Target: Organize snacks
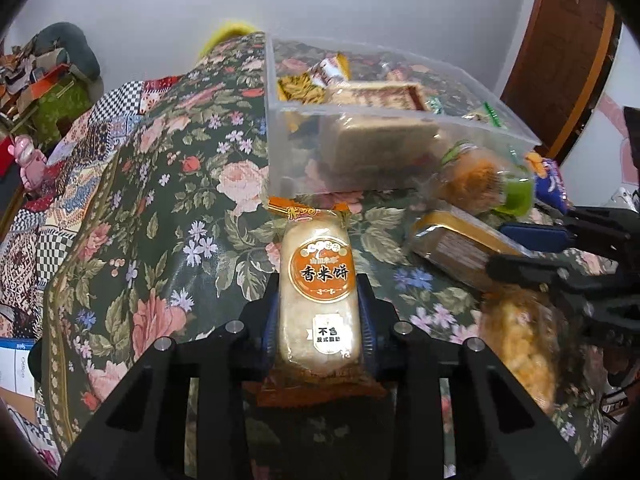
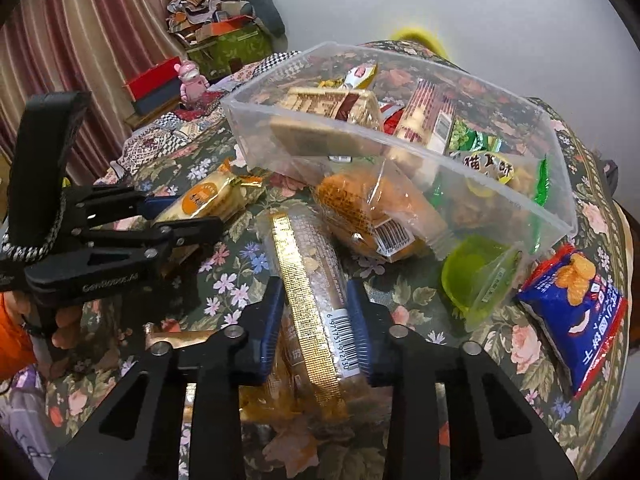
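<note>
My left gripper (image 1: 319, 308) is shut on an orange-labelled rice cracker pack (image 1: 318, 296), held just in front of the clear plastic bin (image 1: 400, 120). In the right wrist view the same left gripper (image 2: 176, 220) holds that pack (image 2: 204, 200) at the left. My right gripper (image 2: 316, 328) is shut on a long gold-striped biscuit pack (image 2: 308, 280), near the bin's front wall (image 2: 400, 160). The right gripper also shows at the right of the left wrist view (image 1: 520, 248), holding the gold pack (image 1: 452, 244). The bin holds several snack packs.
A floral cloth (image 1: 160, 200) covers the table. Outside the bin lie a bread bun in clear wrap (image 2: 372, 216), a green jelly cup (image 2: 476, 276), a blue chip bag (image 2: 576, 308) and a yellow puffed snack bag (image 1: 520, 352). Clutter and boxes (image 2: 224, 36) stand beyond the table.
</note>
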A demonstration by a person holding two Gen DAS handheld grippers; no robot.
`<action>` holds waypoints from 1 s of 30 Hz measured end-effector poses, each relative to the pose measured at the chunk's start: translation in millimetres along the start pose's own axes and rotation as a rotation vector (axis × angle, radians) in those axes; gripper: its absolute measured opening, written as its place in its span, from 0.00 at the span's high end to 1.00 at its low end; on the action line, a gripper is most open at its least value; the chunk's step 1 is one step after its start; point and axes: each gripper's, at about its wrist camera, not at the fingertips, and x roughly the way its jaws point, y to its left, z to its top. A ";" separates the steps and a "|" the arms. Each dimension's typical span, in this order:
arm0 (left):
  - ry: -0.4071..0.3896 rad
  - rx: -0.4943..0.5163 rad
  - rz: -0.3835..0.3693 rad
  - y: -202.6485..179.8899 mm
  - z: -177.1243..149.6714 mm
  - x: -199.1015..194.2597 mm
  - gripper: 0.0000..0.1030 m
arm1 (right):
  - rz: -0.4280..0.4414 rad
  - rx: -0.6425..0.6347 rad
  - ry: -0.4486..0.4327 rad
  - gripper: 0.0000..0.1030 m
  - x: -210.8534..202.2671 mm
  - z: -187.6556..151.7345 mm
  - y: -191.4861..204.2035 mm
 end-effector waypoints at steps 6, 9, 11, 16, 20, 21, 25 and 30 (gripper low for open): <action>-0.024 0.004 -0.020 -7.4 -0.4 -18.2 0.67 | 0.041 0.050 0.041 0.68 7.9 5.9 -8.1; -0.021 0.006 -0.027 -9.6 -1.6 -20.1 0.67 | 0.055 0.047 0.073 0.62 21.6 6.7 -6.5; -0.019 0.009 -0.030 -9.9 -2.4 -20.3 0.67 | 0.052 0.035 0.091 0.59 29.6 4.4 -3.2; -0.014 -0.001 -0.031 -9.4 -4.4 -20.1 0.67 | 0.001 -0.012 0.063 0.59 35.8 0.6 7.5; -0.018 -0.013 -0.026 -6.4 -2.7 -21.4 0.67 | -0.006 -0.030 0.065 0.65 30.5 4.2 13.5; -0.022 -0.015 -0.024 -5.6 -1.3 -23.0 0.67 | -0.005 -0.040 0.057 0.67 26.1 5.0 15.3; -0.042 -0.019 -0.019 -5.5 4.9 -29.5 0.67 | 0.011 -0.039 0.018 0.68 9.2 6.9 14.3; -0.078 -0.022 -0.027 -8.9 14.6 -41.0 0.67 | 0.011 -0.028 -0.028 0.68 -13.7 6.4 11.7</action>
